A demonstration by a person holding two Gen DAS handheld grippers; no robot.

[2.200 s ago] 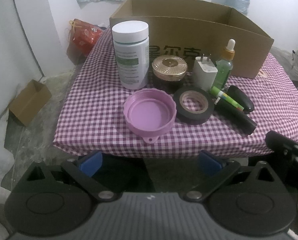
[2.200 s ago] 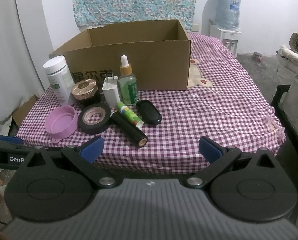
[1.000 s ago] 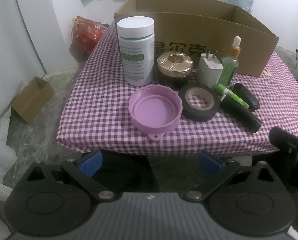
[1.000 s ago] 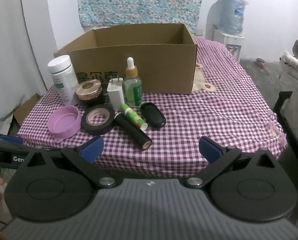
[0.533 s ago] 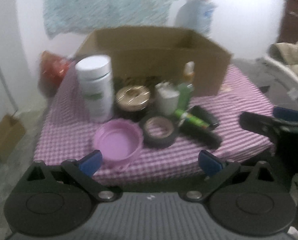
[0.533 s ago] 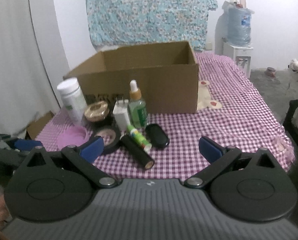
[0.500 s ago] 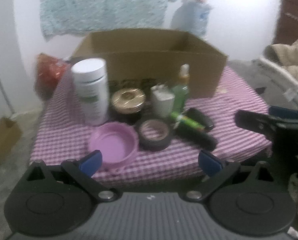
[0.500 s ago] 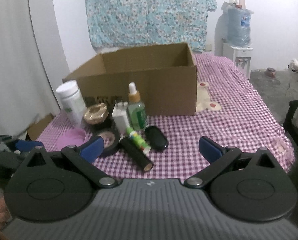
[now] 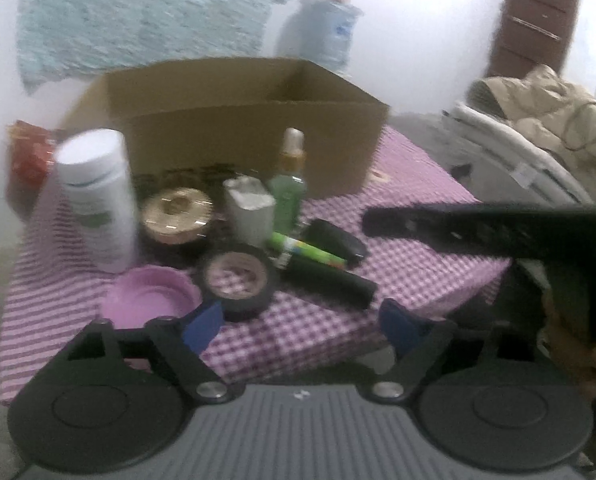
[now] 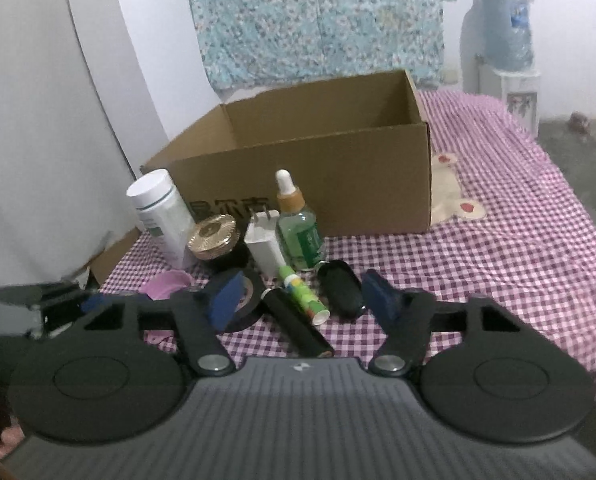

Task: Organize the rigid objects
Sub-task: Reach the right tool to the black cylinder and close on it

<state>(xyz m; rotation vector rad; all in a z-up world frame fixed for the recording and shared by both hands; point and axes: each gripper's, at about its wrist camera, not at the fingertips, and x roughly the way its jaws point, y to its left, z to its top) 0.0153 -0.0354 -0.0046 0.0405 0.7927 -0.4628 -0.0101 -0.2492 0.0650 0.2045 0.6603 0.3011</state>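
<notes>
A row of small objects stands before an open cardboard box (image 10: 329, 184) on a checked tablecloth: white bottle (image 10: 162, 212), gold-lidded jar (image 10: 214, 236), white charger (image 10: 264, 246), green dropper bottle (image 10: 298, 232), purple lid (image 9: 150, 300), black tape roll (image 9: 238, 280), green tube (image 10: 301, 294), black cylinder (image 10: 298, 330), black oval case (image 10: 341, 288). My right gripper (image 10: 301, 300) is open and empty, its fingers either side of the tube, cylinder and case. My left gripper (image 9: 299, 322) is open and empty, at the table's front edge near the tape roll.
The right gripper's finger (image 9: 477, 228) crosses the left wrist view on the right. A small cardboard box lies on the floor at left (image 10: 114, 256). A water dispenser (image 10: 501, 40) stands at the back. Bedding (image 9: 537, 112) lies off to the right.
Both grippers have moved forward toward the row of objects. The right one now frames the tube, cylinder and case. The left view has swung right and blurred.
</notes>
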